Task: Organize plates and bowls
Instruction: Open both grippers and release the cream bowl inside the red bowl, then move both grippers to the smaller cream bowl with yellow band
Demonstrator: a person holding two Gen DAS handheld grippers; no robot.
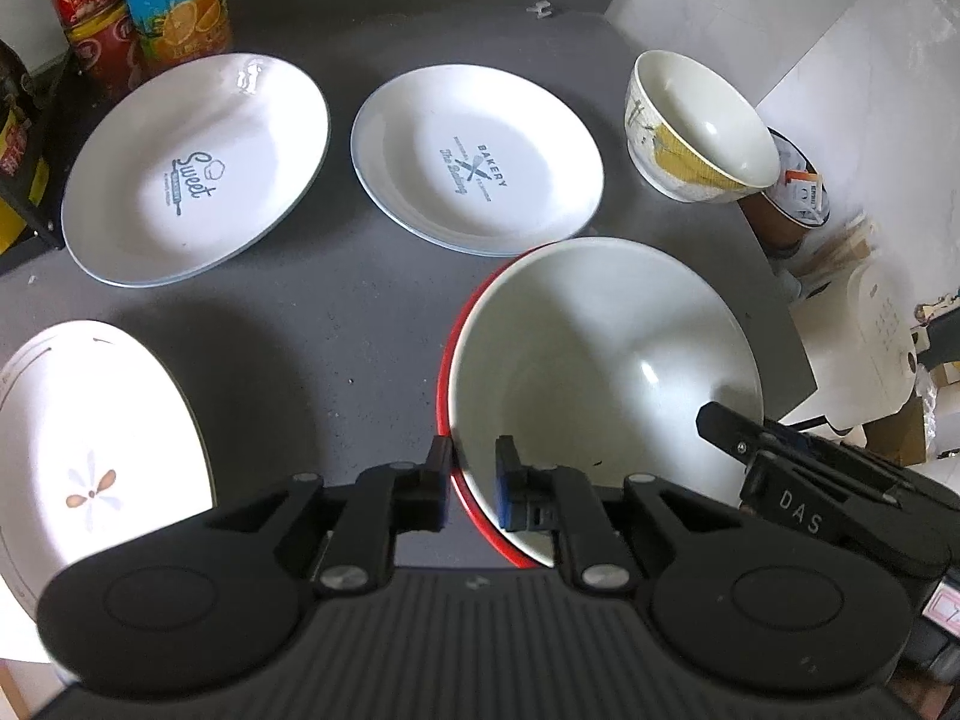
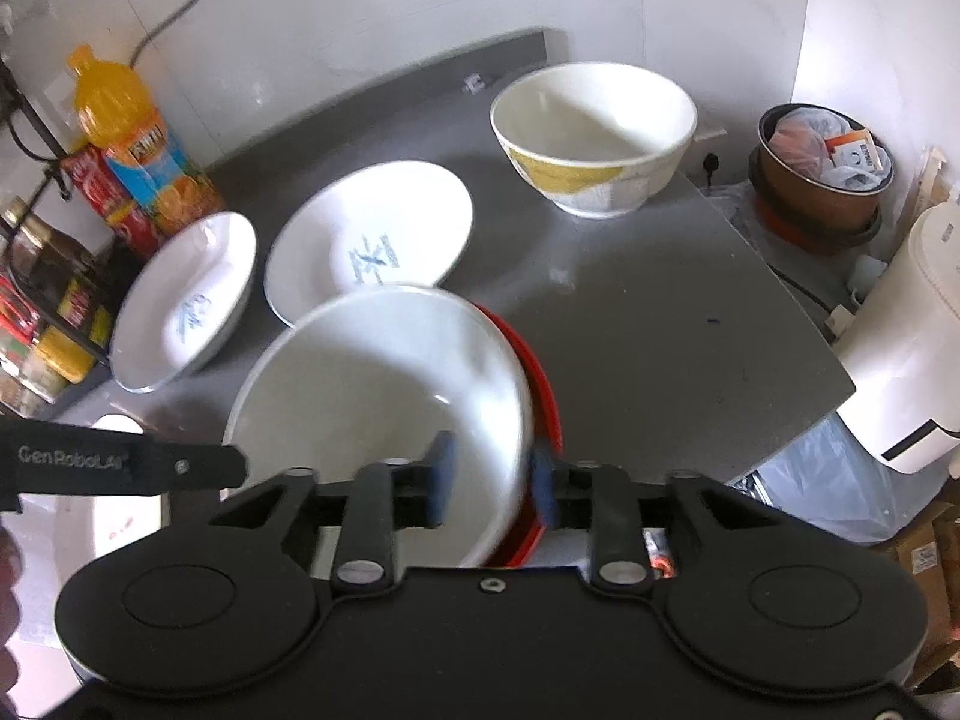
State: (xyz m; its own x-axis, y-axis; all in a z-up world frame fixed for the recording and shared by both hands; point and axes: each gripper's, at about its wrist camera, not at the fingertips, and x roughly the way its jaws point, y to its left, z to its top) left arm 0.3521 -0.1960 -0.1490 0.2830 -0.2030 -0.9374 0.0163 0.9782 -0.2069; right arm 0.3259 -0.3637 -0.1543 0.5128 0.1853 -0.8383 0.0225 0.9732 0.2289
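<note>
A red bowl with a white inside (image 1: 600, 360) is held over the grey counter by both grippers. My left gripper (image 1: 474, 480) is shut on its near left rim. My right gripper (image 2: 492, 480) is shut on its right rim; the bowl (image 2: 372, 408) looks tilted and blurred there. Two white printed plates lie behind: "Sweet" (image 1: 192, 174) and "Bakery" (image 1: 474, 162). A cream bowl with a yellow pattern (image 1: 696, 126) stands at the back right, also in the right wrist view (image 2: 594, 138). A flower-print plate (image 1: 90, 450) lies at the near left.
Drink bottles (image 1: 162, 0) and a rack of jars (image 2: 42, 300) stand at the back left. The counter (image 2: 690, 330) ends at the right, where a brown pot with bags (image 2: 822, 180) and a white appliance (image 2: 906, 348) stand lower down.
</note>
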